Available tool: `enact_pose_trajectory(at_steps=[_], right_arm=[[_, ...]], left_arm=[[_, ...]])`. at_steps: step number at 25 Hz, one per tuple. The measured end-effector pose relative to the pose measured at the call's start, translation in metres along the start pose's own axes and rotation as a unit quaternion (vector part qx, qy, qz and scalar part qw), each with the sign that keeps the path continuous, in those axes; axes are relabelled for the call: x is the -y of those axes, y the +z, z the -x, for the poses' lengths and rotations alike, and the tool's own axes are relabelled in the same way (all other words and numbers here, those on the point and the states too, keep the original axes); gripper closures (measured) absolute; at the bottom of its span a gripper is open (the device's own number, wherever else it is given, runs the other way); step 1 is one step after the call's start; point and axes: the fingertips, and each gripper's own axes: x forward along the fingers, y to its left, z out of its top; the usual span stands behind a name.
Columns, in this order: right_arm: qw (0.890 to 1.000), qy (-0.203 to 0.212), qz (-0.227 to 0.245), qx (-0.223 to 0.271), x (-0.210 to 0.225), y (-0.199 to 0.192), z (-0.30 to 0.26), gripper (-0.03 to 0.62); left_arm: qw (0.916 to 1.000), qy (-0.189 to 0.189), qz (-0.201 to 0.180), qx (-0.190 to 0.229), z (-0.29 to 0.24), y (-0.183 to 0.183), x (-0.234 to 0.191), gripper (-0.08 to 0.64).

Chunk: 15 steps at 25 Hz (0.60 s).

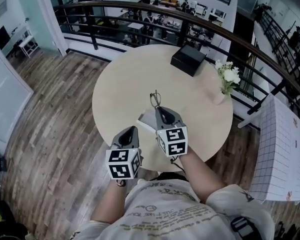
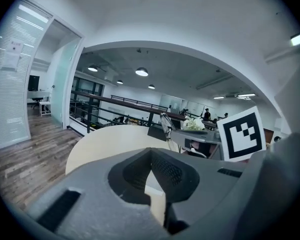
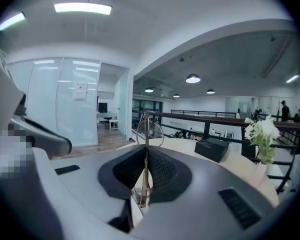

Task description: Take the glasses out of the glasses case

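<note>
- Right gripper view shows the right gripper clamped narrowly on the glasses. The frame is pinched between the dark ribbed pads, and the round wire lenses stick out past the fingertips.
- Head view places that gripper over the near middle of the round counter, with the glasses pointing away from the person.
- A pale flat object lies on the counter just left of and partly under the right gripper. I cannot tell whether it is the case.
- Left gripper view shows the left gripper with its pads drawn together at the tips and nothing between them.
- In the head view the left gripper is at the counter's near edge, just left of the right one.
- Farther off, a black box sits near the far edge.
- White flowers stand at the right edge, well apart from both grippers.
</note>
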Motion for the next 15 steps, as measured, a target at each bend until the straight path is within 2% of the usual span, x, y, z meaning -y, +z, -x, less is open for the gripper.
enact_pose_trajectory(at_steps=[5, 10, 15], right_arm=[[0.997, -0.032, -0.043, 0.063, 0.013, 0.035, 0.051, 0.565], [0.995, -0.059, -0.051, 0.066, 0.020, 0.036, 0.080, 0.566], [0.994, -0.051, -0.065, 0.067, 0.018, 0.034, 0.090, 0.566]], left_arm=[[0.9987, -0.027, -0.020, 0.040, 0.002, 0.030, 0.024, 0.548], [0.9965, -0.047, -0.040, 0.057, 0.000, 0.047, 0.042, 0.548], [0.9953, -0.059, -0.051, 0.057, -0.002, 0.049, 0.054, 0.548]])
